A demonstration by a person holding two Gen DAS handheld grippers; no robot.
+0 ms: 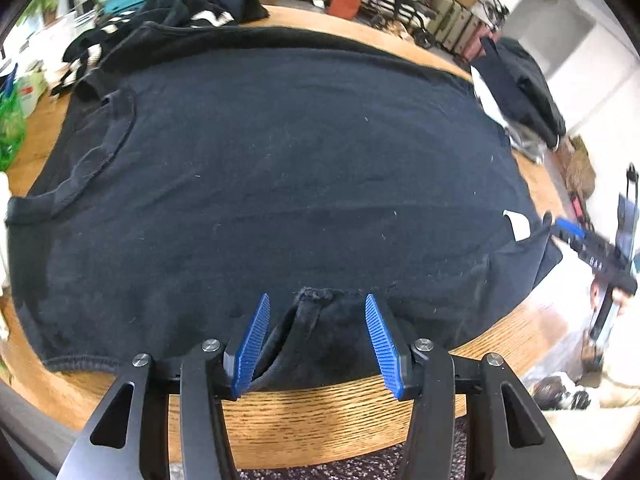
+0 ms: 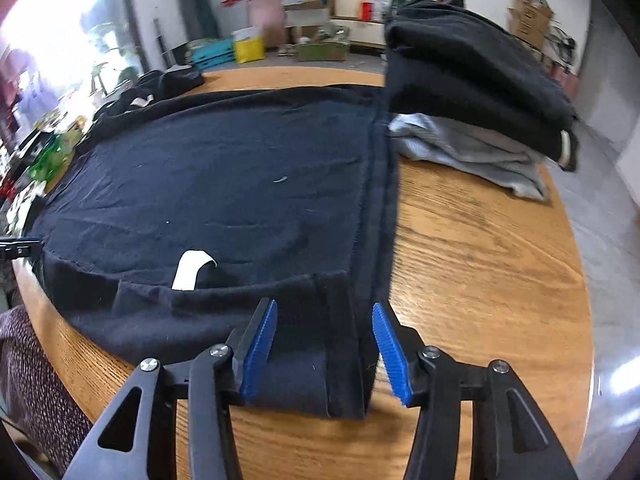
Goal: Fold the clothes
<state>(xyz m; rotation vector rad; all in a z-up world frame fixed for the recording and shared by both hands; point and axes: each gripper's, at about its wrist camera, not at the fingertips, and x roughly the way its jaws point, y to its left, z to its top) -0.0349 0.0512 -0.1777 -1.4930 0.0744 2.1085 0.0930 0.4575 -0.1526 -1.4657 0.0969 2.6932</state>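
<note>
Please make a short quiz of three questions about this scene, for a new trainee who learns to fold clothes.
1. True or false: the left gripper is shut on the dark shirt.
2. Which lies under the folded black clothes? A) grey garment B) red towel C) cardboard box
3. Fill in: a white ____ shows near the shirt's folded near edge.

Key: 1 false, both grippers, also the right gripper, stand open; 2 A; 3 label.
</note>
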